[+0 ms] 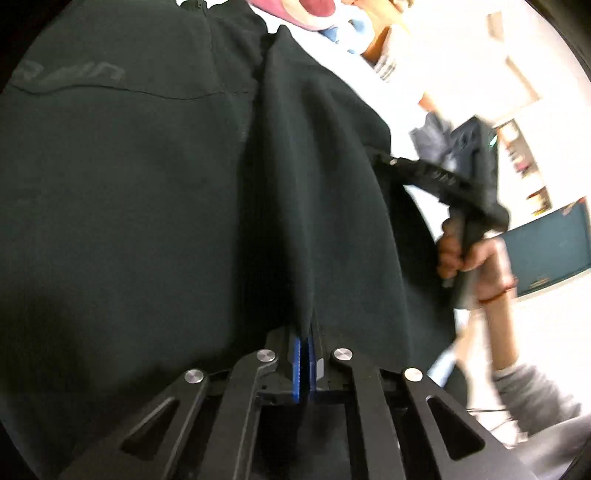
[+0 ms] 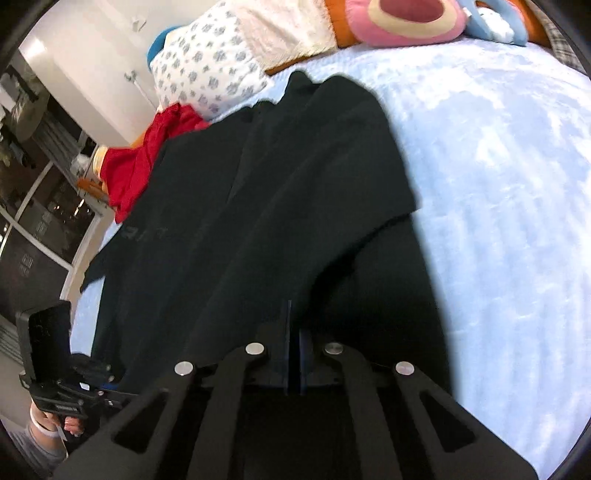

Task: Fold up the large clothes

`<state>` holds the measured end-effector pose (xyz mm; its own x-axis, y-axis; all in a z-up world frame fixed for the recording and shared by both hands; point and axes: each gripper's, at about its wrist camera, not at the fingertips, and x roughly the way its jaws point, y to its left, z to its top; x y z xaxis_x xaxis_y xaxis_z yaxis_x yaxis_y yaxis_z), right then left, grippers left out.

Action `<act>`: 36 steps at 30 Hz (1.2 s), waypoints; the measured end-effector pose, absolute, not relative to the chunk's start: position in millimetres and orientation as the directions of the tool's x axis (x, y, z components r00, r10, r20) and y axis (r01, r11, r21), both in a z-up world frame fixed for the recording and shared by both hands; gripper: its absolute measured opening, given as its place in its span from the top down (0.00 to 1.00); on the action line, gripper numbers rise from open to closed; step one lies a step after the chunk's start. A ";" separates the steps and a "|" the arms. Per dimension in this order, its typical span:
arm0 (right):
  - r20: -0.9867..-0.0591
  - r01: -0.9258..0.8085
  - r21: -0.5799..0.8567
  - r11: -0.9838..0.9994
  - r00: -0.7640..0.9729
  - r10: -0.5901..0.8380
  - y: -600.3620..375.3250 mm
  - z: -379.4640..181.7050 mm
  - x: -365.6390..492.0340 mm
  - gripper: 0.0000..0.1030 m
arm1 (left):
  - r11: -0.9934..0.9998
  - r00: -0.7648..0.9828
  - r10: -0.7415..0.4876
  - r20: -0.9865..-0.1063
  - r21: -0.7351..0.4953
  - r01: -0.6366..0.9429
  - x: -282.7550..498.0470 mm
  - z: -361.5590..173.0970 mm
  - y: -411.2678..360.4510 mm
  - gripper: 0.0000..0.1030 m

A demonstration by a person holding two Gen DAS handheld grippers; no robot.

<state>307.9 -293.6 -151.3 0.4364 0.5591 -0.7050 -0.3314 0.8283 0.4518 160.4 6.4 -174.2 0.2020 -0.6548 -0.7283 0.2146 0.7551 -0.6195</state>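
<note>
Left wrist view: nearest the lens, the left gripper [image 1: 303, 354] is clenching the near edge of the black garment [image 1: 147, 192], its blue pads pressed together on a raised ridge of cloth. From the jaws the garment is running straight away toward the far side, long axis in line with the fingers, a zip and a tonal chest logo showing at the far left. The fabric is looking matte, thick and soft, draping in broad folds. At the right, the person's right hand [image 1: 465, 254] is gripping the handle of the right gripper, whose tip is lying against the garment's right edge; its jaws cannot be read from here.

Right wrist view: nearest the lens, the right gripper [image 2: 293, 343] is standing with its jaws closed on the garment's near hem, cloth bunched between them. The garment is lying lengthwise away from the jaws across the pale blue bed [image 2: 498, 184], its far end nearing a patterned pillow [image 2: 207, 70] and a red cloth [image 2: 144, 166]. A pink plush toy [image 2: 406, 18] is sitting at the far edge. Both hands appear equally near the hem; judging by this, a lift toward the far end is coming.
</note>
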 end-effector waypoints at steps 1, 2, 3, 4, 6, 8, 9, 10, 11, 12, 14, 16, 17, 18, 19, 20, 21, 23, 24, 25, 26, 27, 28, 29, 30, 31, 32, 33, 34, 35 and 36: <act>-0.697 -0.326 0.453 0.830 0.451 0.558 -301.8 -147.2 306.6 0.96 | 0.745 0.204 -0.666 -0.717 -0.629 0.221 157.6 -173.5 6.5 0.93; -0.691 -0.315 0.460 0.830 0.460 0.558 -310.0 -144.2 307.3 0.96 | 0.743 0.205 -0.668 -0.715 -0.626 0.237 154.6 -171.9 3.7 0.93; -0.690 -0.296 0.467 0.833 0.467 0.553 -318.9 -143.8 308.9 0.96 | 0.750 0.213 -0.659 -0.722 -0.611 0.251 151.8 -172.3 1.4 0.93; -0.696 -0.289 0.469 0.834 0.460 0.551 -321.1 -146.3 309.0 0.96 | 0.766 0.219 -0.639 -0.737 -0.587 0.262 150.3 -175.0 -1.8 0.93; -0.737 -0.300 0.428 0.852 0.429 0.522 -315.4 -159.4 308.6 0.96 | 0.772 0.197 -0.632 -0.749 -0.589 0.239 151.7 -187.6 -3.7 0.93; -0.750 -0.313 0.400 0.861 0.429 0.504 -308.8 -165.5 303.0 0.96 | 0.783 0.188 -0.618 -0.763 -0.580 0.224 152.8 -200.2 -2.1 0.93; -0.752 -0.312 0.388 0.867 0.436 0.494 -306.9 -165.6 301.6 0.96 | 0.767 0.187 -0.641 -0.745 -0.609 0.202 152.7 -204.8 3.2 0.92; -0.753 -0.305 0.387 0.870 0.440 0.489 -306.8 -163.1 300.9 0.96 | 0.757 0.188 -0.653 -0.734 -0.625 0.190 154.7 -201.9 7.2 0.92; -0.752 -0.294 0.392 0.872 0.443 0.488 -308.1 -160.5 298.8 0.92 | 0.757 0.200 -0.653 -0.731 -0.624 0.194 154.4 -198.7 8.4 0.91; -0.750 -0.282 0.399 0.872 0.448 0.488 -310.0 -154.7 294.9 0.82 | 0.773 0.227 -0.635 -0.739 -0.599 0.211 149.5 -189.9 10.0 0.90; -0.734 -0.279 0.391 0.877 0.481 0.480 -316.6 -142.4 280.6 0.52 | 0.776 0.244 -0.629 -0.738 -0.579 0.249 136.6 -174.1 8.8 0.88; -0.715 -0.302 0.331 0.894 0.538 0.446 -314.2 -123.6 254.9 0.35 | 0.763 0.241 -0.644 -0.726 -0.582 0.283 122.4 -160.2 10.2 0.76; -0.709 -0.324 0.305 0.895 0.550 0.441 -310.1 -117.0 241.1 0.35 | 0.757 0.236 -0.649 -0.723 -0.583 0.294 115.0 -156.0 9.1 0.67; -0.701 -0.350 0.299 0.888 0.550 0.453 -303.8 -112.3 226.9 0.37 | 0.751 0.227 -0.655 -0.721 -0.586 0.305 108.6 -153.9 8.6 0.66; -0.692 -0.376 0.306 0.875 0.543 0.476 -296.9 -109.8 215.8 0.38 | 0.744 0.208 -0.660 -0.721 -0.590 0.314 102.5 -154.4 6.0 0.66; -0.684 -0.410 0.322 0.853 0.521 0.510 -287.9 -108.8 202.3 0.45 | 0.740 0.193 -0.662 -0.724 -0.591 0.319 98.3 -156.8 2.5 0.66; -0.686 -0.438 0.337 0.833 0.492 0.536 -278.6 -110.4 191.4 0.47 | 0.737 0.179 -0.664 -0.726 -0.595 0.321 94.7 -160.9 0.0 0.66; -0.712 -0.485 0.351 0.801 0.417 0.565 -254.7 -120.6 169.5 0.47 | 0.737 0.159 -0.665 -0.730 -0.605 0.302 92.1 -170.2 -5.2 0.66; -0.729 -0.498 0.345 0.796 0.392 0.561 -244.6 -126.4 164.2 0.47 | 0.728 0.150 -0.677 -0.720 -0.625 0.282 92.3 -176.4 -3.8 0.66; -0.747 -0.517 0.342 0.784 0.356 0.561 -230.5 -136.8 156.2 0.47 | 0.713 0.141 -0.693 -0.707 -0.646 0.271 92.4 -180.5 -7.0 0.67; -0.761 -0.529 0.343 0.777 0.328 0.559 -221.7 -145.0 152.2 0.54 | 0.697 0.133 -0.711 -0.690 -0.669 0.258 96.0 -185.0 -8.7 0.71; -0.786 -0.534 0.341 0.774 0.290 0.546 -211.1 -155.9 148.8 0.67 | 0.681 0.130 -0.729 -0.672 -0.694 0.235 97.4 -188.2 -5.4 0.79; -0.798 -0.535 0.342 0.773 0.270 0.539 -204.9 -162.1 145.7 0.71 | 0.660 0.127 -0.749 -0.650 -0.719 0.216 98.2 -189.0 -3.4 0.83; -0.801 -0.538 0.349 0.767 0.253 0.542 -199.0 -165.5 144.4 0.72 | 0.639 0.128 -0.769 -0.626 -0.743 0.202 98.0 -188.6 0.8 0.85; -0.795 -0.546 0.353 0.760 0.253 0.551 -195.7 -163.1 140.5 0.72 | 0.624 0.139 -0.782 -0.608 -0.757 0.195 96.7 -184.7 8.5 0.85; -0.785 -0.549 0.358 0.756 0.261 0.561 -196.9 -158.9 139.0 0.72 | 0.625 0.149 -0.780 -0.608 -0.754 0.200 95.1 -181.3 12.6 0.85; -0.764 -0.541 0.383 0.748 0.269 0.586 -201.2 -152.3 138.7 0.72 | 0.636 0.162 -0.771 -0.616 -0.742 0.210 92.4 -177.9 16.9 0.83; -0.743 -0.511 0.426 0.746 0.273 0.612 -208.8 -148.1 140.7 0.71 | 0.660 0.178 -0.751 -0.636 -0.718 0.222 88.5 -174.7 22.8 0.77; -0.750 -0.492 0.435 0.754 0.266 0.606 -214.0 -148.1 140.4 0.70 | 0.680 0.186 -0.733 -0.655 -0.697 0.227 85.5 -172.9 26.2 0.70; -0.779 -0.490 0.398 0.775 0.265 0.568 -214.2 -149.8 140.3 0.65 | 0.704 0.199 -0.710 -0.676 -0.673 0.226 82.2 -171.5 32.1 0.52; -0.827 -0.503 0.300 0.811 0.286 0.484 -210.7 -151.5 136.9 0.59 | 0.727 0.221 -0.687 -0.692 -0.650 0.221 79.1 -168.7 39.3 0.40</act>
